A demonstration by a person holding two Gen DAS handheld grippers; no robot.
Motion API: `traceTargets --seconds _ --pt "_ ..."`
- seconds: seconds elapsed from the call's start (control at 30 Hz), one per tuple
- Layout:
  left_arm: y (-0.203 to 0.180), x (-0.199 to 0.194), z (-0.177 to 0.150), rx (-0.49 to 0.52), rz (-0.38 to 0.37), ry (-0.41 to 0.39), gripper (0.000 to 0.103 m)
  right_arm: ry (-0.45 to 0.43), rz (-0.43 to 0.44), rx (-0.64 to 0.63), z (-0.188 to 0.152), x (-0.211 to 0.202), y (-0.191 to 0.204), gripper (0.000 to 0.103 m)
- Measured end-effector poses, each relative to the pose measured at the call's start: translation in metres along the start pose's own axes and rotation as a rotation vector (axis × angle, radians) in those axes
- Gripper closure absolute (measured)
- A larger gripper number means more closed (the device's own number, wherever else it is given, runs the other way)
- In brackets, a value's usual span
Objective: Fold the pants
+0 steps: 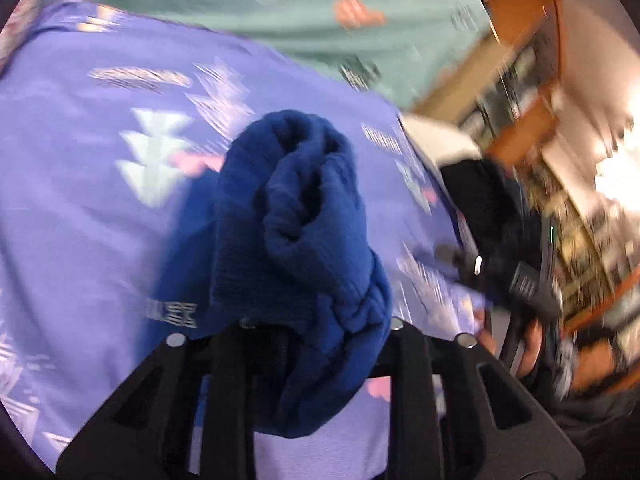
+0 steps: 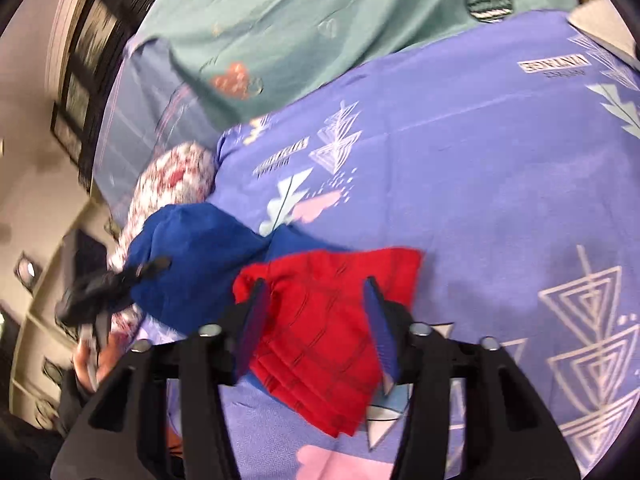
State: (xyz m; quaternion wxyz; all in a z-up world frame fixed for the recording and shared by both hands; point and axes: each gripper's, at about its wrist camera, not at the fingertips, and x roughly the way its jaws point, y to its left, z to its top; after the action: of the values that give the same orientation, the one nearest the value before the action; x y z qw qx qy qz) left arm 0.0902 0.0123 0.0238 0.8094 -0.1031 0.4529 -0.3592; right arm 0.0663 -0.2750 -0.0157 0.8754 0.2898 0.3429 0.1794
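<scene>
The pants are blue and red. In the left wrist view a bunched blue part [image 1: 304, 216] hangs from my left gripper [image 1: 316, 320], which is shut on it above the purple bedsheet [image 1: 80, 160]. In the right wrist view the red part with black web lines [image 2: 332, 320] lies on the purple sheet [image 2: 500, 200] between the open fingers of my right gripper [image 2: 316, 300]. The blue part [image 2: 192, 256] is lifted to its left, held by the left gripper [image 2: 116, 284]. The right gripper shows in the left wrist view [image 1: 492, 276], blurred.
A teal blanket with hearts [image 2: 320, 20] lies at the far side of the bed. A red and white patterned pillow [image 2: 168, 184] sits at the left edge of the bed. Wooden shelves [image 1: 532, 80] stand beside the bed.
</scene>
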Motion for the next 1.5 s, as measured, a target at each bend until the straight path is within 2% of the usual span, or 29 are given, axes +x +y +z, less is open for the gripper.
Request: traceTargets --seconds 0.03,0.1,0.13,0.2,0.23,0.27,0.33,0.4,0.47,0.57,0.6,0.63,0.7,0.77,0.87,0.93,1.03,1.1,1.13,1.17,1.2,1.27,1.33,1.4,1.5 --pt "-0.006 0.023 -0.006 0.012 0.003 0.064 0.064 0.006 0.017 0.026 0.001 0.0 -0.004 0.025" --pt "-0.006 0.071 -0.023 0.007 0.034 0.22 0.062 0.045 0.074 0.081 0.001 0.007 -0.01 0.013" --pt "-0.006 0.081 -0.028 0.004 0.034 0.243 0.062 0.086 0.105 0.115 -0.001 0.015 -0.013 0.013" --pt "-0.018 0.073 -0.029 0.048 0.038 0.223 0.048 0.17 0.131 0.143 -0.005 0.03 -0.013 0.013" --pt "-0.023 0.068 -0.028 0.057 0.016 0.224 0.025 0.211 0.118 0.142 -0.008 0.038 -0.011 0.013" --pt "-0.028 0.061 -0.025 0.066 0.005 0.207 0.012 0.232 0.098 0.124 -0.01 0.043 -0.006 0.013" --pt "-0.043 0.042 -0.023 0.121 0.04 0.153 0.007 0.259 0.071 0.073 -0.013 0.05 0.007 0.013" --pt "-0.055 0.027 -0.024 0.162 0.026 0.136 0.006 0.276 0.08 0.042 -0.014 0.053 0.021 0.013" --pt "-0.054 0.022 -0.027 0.161 0.052 0.125 0.006 0.283 0.042 0.012 -0.013 0.055 0.028 0.013" --pt "-0.027 0.021 -0.028 0.081 0.077 0.141 0.006 0.349 -0.013 0.019 -0.02 0.065 0.028 0.013" --pt "-0.011 0.019 -0.031 0.043 0.083 0.148 0.006 0.372 -0.022 0.011 -0.024 0.07 0.028 0.018" --pt "-0.008 0.025 -0.033 0.012 0.083 0.152 0.006 0.391 -0.043 -0.026 -0.03 0.075 0.031 0.039" --pt "0.003 0.026 -0.033 -0.041 0.073 0.15 0.006 0.394 -0.038 -0.089 -0.035 0.079 0.039 0.067" --pt "0.006 0.019 -0.031 -0.05 0.057 0.129 0.006 0.341 -0.017 -0.121 -0.029 0.069 0.049 0.071" --pt "-0.007 0.002 -0.028 -0.004 0.029 0.075 0.005 0.245 0.01 -0.193 -0.001 0.039 0.071 0.073" --pt "-0.012 0.002 -0.025 0.019 0.021 0.063 0.003 0.215 -0.024 -0.219 0.02 0.018 0.075 0.073" --pt "-0.006 0.026 -0.023 0.024 0.048 0.098 0.002 0.328 -0.062 -0.164 0.023 0.033 0.047 0.071" --pt "0.011 0.056 -0.026 -0.016 0.067 0.171 0.002 0.386 -0.128 -0.134 0.013 0.057 0.022 0.07" --pt "0.015 0.063 -0.027 -0.021 0.07 0.181 0.002 0.408 -0.2 -0.151 0.004 0.071 0.007 0.065" --pt "0.014 0.065 -0.028 -0.011 0.077 0.169 0.002 0.407 -0.217 -0.149 0.0 0.076 -0.002 0.061" --pt "0.009 0.063 -0.028 0.008 0.089 0.164 0.002 0.396 -0.2 -0.128 -0.002 0.074 -0.01 0.056" --pt "0.0 0.056 -0.029 0.032 0.097 0.156 0.002 0.351 -0.186 -0.108 0.002 0.058 -0.011 0.053" --pt "-0.009 0.045 -0.028 0.054 0.059 0.143 0.002 0.253 -0.252 -0.172 0.009 0.031 0.005 0.051" --pt "-0.015 0.037 -0.028 0.077 0.052 0.12 0.002 0.17 -0.298 -0.228 0.017 0.012 0.025 0.051" --pt "-0.011 0.043 -0.029 0.056 0.06 0.135 0.002 0.174 -0.113 -0.225 0.024 0.005 0.058 0.051"
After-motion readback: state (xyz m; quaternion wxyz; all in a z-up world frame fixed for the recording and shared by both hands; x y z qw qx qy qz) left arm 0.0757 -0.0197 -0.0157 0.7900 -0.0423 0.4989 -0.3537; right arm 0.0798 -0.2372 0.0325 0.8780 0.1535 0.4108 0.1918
